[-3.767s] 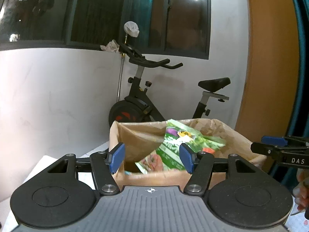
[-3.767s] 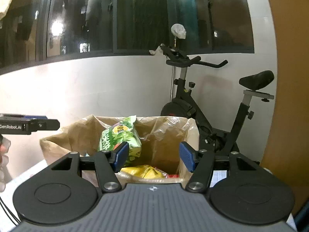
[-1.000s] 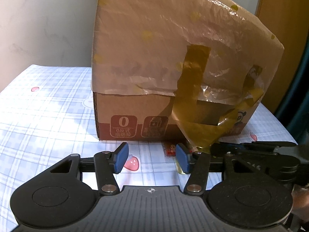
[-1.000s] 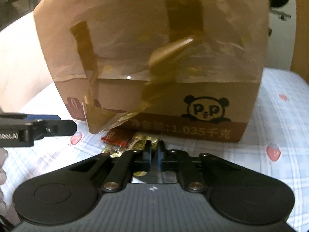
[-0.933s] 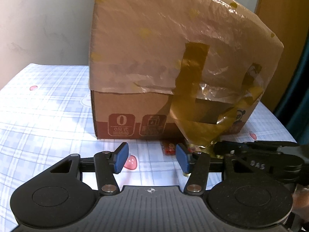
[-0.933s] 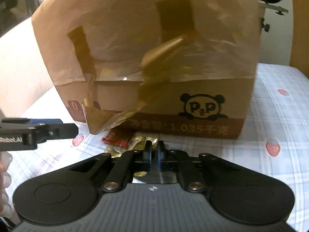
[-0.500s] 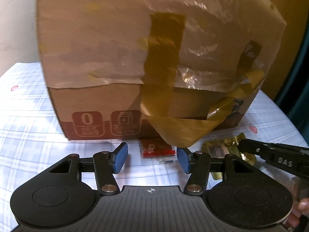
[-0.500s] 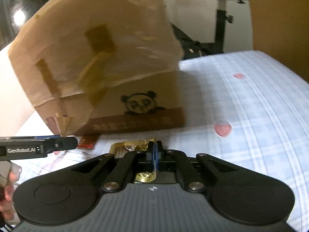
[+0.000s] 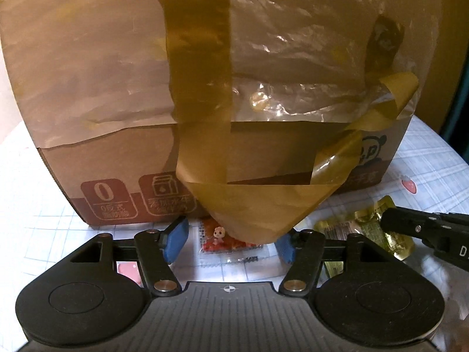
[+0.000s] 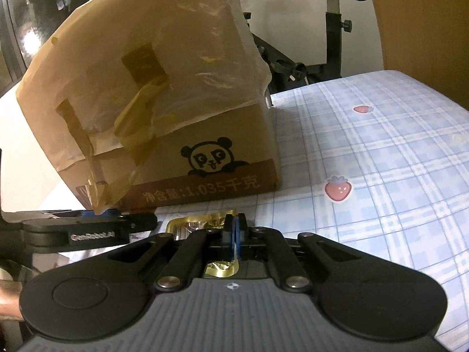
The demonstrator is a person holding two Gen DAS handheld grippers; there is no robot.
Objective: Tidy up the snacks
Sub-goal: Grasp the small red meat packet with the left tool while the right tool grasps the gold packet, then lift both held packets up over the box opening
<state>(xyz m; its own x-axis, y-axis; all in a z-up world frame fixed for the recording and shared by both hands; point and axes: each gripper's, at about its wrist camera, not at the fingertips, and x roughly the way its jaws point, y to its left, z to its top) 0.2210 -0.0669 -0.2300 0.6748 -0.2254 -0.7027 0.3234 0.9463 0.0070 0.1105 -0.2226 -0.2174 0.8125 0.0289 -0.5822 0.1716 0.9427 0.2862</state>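
Gold snack packet sits clamped in my right claw, before the cardboard box. My left claw stands apart, straddling a red snack packet on the table.

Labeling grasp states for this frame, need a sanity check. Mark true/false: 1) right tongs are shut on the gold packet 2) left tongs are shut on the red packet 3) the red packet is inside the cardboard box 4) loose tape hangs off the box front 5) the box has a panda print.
1) True. The right tongs are shut on the gold packet.
2) False. The left tongs are open, with the red packet lying between the fingers, not gripped.
3) False. The red packet lies on the plaid tablecloth in front of the cardboard box.
4) True. A loose tape flap hangs down over the red packet.
5) True. The panda print is on the box's side.
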